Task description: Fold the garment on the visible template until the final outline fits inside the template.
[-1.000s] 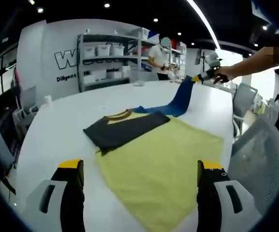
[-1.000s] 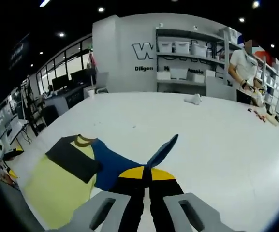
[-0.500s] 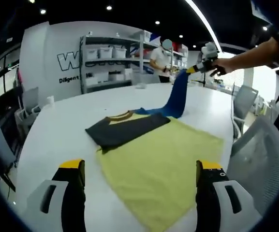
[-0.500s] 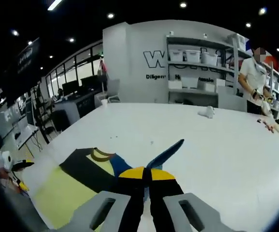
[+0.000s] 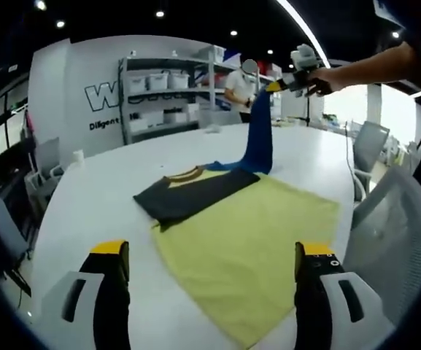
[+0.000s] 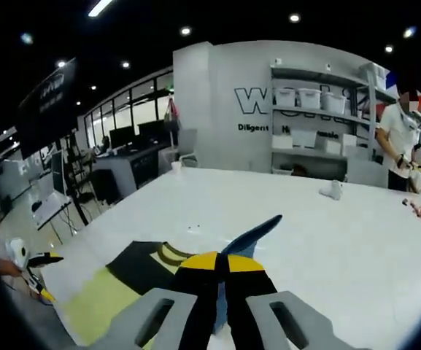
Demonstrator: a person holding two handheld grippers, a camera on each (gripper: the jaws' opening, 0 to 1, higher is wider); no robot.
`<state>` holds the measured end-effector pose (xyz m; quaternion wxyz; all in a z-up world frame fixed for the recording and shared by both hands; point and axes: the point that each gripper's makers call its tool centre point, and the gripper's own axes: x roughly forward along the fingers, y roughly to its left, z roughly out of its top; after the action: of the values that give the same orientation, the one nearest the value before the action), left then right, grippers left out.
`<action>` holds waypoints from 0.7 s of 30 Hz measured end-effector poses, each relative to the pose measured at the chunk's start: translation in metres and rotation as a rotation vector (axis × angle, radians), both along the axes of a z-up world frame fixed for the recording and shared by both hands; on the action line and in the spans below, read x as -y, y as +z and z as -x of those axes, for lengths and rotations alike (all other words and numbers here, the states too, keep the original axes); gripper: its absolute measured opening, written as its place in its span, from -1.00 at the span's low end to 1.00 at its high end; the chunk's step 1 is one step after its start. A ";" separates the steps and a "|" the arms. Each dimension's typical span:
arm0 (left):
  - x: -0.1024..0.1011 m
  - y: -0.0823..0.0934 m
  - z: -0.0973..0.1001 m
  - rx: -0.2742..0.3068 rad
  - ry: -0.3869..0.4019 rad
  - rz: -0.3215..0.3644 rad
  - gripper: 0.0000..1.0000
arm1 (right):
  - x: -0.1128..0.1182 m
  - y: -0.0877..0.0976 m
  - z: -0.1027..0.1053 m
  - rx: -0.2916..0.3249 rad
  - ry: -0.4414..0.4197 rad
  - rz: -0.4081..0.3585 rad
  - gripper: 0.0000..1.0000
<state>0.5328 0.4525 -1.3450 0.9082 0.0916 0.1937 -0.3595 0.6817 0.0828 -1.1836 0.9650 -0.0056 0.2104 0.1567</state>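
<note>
A garment lies on the white table [image 5: 108,182]: yellow body [image 5: 246,248], dark grey sleeve [image 5: 188,193] folded across it, striped collar [image 5: 183,173]. Its blue sleeve [image 5: 258,142] is pulled up off the table by my right gripper [image 5: 274,85], held in a person's hand at the upper right of the left gripper view. In the right gripper view that gripper [image 6: 221,264] is shut on the blue sleeve [image 6: 252,235], above the garment [image 6: 119,292]. My left gripper [image 5: 209,251] hangs open over the near hem with nothing between its fingers.
Shelving with white bins [image 5: 163,91] stands behind the table, and a person [image 5: 244,87] works beside it. Grey office chairs [image 5: 396,233] stand along the table's right side. A small white object [image 6: 332,189] lies on the far table. Desks with monitors [image 6: 126,142] line the left.
My right gripper has lifted the blue sleeve higher and drawn it upright over the garment. The left gripper has stayed open in about the same place.
</note>
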 end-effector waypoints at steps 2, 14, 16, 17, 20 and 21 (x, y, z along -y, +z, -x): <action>-0.001 -0.001 0.000 -0.001 -0.002 -0.001 0.90 | -0.006 0.003 -0.001 0.001 0.010 -0.001 -1.00; -0.006 -0.007 0.006 -0.013 -0.003 0.013 0.98 | -0.044 0.019 -0.009 0.017 0.076 -0.003 -1.00; -0.008 -0.008 0.006 -0.013 0.000 0.014 0.98 | -0.049 0.022 -0.010 0.022 0.089 0.007 -1.00; -0.008 -0.008 0.006 -0.013 0.001 0.014 0.98 | -0.051 0.023 -0.010 0.021 0.092 0.007 -1.00; -0.011 -0.008 0.006 -0.011 0.009 0.016 0.98 | -0.060 0.025 -0.013 0.020 0.106 0.001 -1.00; -0.011 -0.008 0.007 -0.010 0.011 0.017 0.97 | -0.065 0.025 -0.013 0.019 0.114 0.001 -1.00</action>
<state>0.5261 0.4639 -1.3527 0.9099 0.0810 0.1957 -0.3568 0.6947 0.1473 -1.1584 0.9564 -0.0197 0.2007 0.2111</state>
